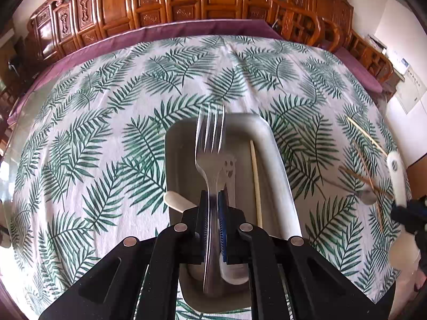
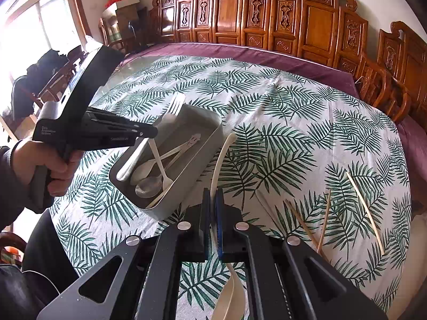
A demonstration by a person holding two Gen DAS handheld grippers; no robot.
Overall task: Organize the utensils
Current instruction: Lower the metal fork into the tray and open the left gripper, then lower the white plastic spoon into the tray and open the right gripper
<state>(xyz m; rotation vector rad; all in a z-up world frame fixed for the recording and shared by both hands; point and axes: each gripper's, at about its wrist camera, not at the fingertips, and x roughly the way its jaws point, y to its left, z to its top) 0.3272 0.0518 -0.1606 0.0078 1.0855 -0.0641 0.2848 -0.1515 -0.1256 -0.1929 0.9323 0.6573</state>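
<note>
My left gripper (image 1: 213,200) is shut on a metal fork (image 1: 210,136), tines pointing away, held over a grey tray (image 1: 277,165). Inside the tray lie a chopstick (image 1: 256,184), a cream handle (image 1: 176,200) and a metal utensil with a smiley face (image 1: 229,168). In the right wrist view a hand holds the left gripper (image 2: 153,132) with the fork (image 2: 173,109) above the tray (image 2: 194,168), which holds several spoons (image 2: 149,185). My right gripper (image 2: 213,194) is shut on a cream utensil (image 2: 221,154), just right of the tray.
Loose chopsticks (image 2: 365,213) lie on the leaf-print tablecloth (image 2: 267,93) to the right of the tray, with a metal spoon (image 1: 369,196) among them. Carved wooden chairs (image 2: 315,26) ring the far side of the table. A person's dark sleeve (image 2: 10,186) is at the left.
</note>
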